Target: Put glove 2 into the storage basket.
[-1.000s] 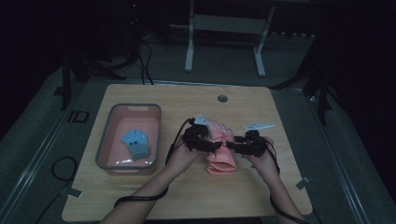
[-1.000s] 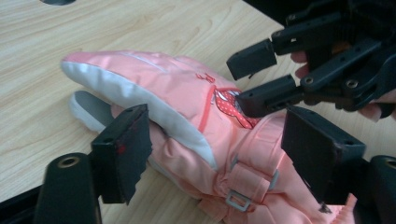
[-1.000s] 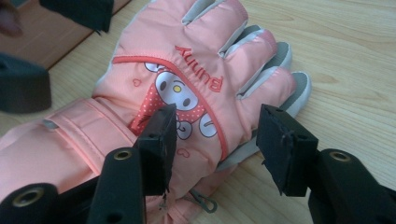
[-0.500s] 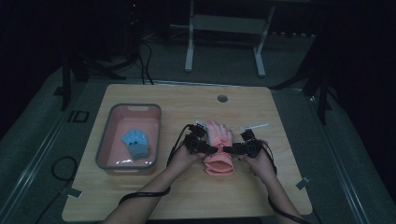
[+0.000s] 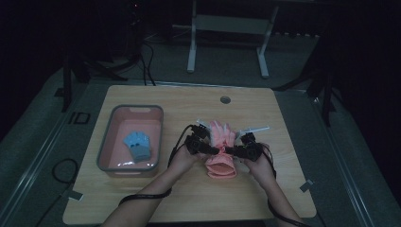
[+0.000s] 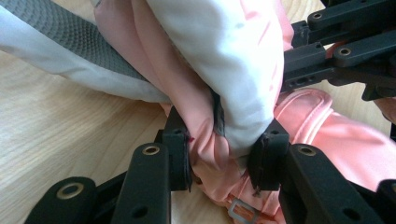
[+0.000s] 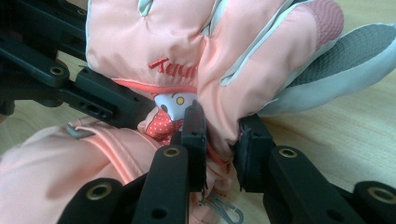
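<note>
While it is lying near the middle of the wooden table (image 5: 293,189), the pink ski glove (image 5: 221,150) is showing its fingers pointing away from the person and its wide cuff bunching toward them. In the right gripper view the glove's back is carrying red stitched lettering, pale grey seams, a small cartoon patch and a grey textured palm edge (a metal clip is dangling at the cuff). In the left gripper view its underside is turning up white and grey fabric beside the pink.

The left gripper (image 5: 213,150) is coming in from the left side of the glove, and its jaws, having just been closing, are pinching a fold of pink and white fabric at the wrist. The right gripper (image 5: 230,151) is coming in from the opposite side; its jaws have also just been closing and are squeezing a fold of pink fabric at the same narrow part. Both hands are lying low over the table, forearms angling inward from the bottom edge, so the two grippers are meeting almost nose to nose across the glove.

To the left, well apart, a grey-rimmed pink bin (image 5: 105,142) is holding a blue glove (image 5: 138,145). Bare wood is stretching beyond the glove's fingertips toward the far edge, where a small round grommet (image 5: 225,100) is sitting, and to the right up to the table's side.
</note>
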Tool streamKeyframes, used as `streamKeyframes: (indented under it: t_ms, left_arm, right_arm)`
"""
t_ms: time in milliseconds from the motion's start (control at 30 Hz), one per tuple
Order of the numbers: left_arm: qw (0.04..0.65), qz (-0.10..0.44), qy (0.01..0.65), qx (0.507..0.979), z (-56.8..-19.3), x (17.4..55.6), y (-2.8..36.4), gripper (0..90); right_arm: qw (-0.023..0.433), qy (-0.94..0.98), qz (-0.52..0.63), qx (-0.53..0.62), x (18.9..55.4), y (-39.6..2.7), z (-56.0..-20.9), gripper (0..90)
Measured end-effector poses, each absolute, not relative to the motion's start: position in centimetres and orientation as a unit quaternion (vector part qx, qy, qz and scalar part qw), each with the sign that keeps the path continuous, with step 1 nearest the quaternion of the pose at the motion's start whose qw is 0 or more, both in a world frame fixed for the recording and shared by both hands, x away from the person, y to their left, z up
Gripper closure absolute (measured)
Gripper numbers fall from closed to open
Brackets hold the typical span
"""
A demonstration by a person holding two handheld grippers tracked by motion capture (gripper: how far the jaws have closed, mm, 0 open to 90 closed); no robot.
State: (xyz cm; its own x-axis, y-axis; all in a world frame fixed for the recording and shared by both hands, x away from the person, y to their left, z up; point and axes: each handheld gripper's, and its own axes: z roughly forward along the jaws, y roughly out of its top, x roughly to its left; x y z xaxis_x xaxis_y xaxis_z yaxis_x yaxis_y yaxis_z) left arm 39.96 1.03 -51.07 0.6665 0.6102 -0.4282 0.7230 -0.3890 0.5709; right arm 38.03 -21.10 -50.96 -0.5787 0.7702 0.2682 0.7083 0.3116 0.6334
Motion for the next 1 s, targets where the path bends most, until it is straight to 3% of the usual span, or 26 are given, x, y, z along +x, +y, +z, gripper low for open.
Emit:
streamKeyframes:
  t_ms: [200,1000]
  left_arm:
    - [0.390,-0.045,0.391,0.832,-48.0,39.3,2.2,65.2]
    - [0.383,-0.003,0.396,0.835,-39.8,39.4,11.5,65.2]
  right_arm:
    - [0.075,0.808,0.382,0.443,37.3,-19.9,-48.3,76.4]
    - [0.081,0.817,0.413,0.394,38.5,-11.1,-40.7,76.4]
